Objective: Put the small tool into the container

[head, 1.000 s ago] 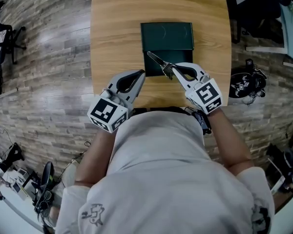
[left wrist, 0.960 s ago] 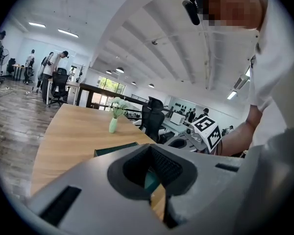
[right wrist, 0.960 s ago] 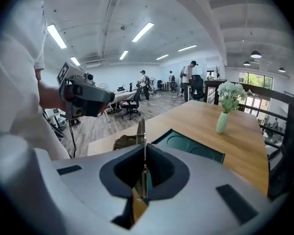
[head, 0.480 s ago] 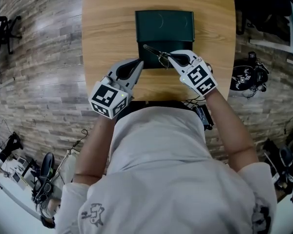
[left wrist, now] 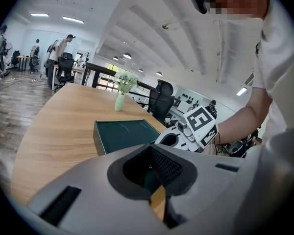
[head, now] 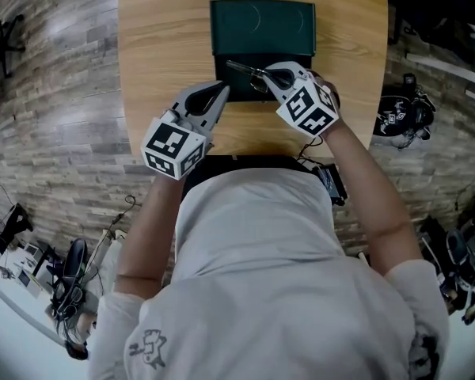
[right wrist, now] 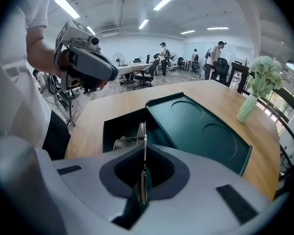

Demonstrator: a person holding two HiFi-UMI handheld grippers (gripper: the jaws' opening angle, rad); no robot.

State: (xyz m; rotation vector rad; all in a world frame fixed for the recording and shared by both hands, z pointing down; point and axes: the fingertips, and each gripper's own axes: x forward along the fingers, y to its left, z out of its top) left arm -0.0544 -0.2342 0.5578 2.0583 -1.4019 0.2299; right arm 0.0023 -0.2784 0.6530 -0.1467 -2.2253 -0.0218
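The right hand-held gripper is clamping the small tool, poking out ahead over the open container — not dropped yet (lowering and letting go are left). The left hand-held gripper is hovering alongside, clenched empty.

You have a light wooden table in front of you. On it, near your edge, lies a dark green container: its flat part with two round recesses is on the far side, its open compartment on the near side. Well apart, at the far end, stands a pale green vase with white flowers.
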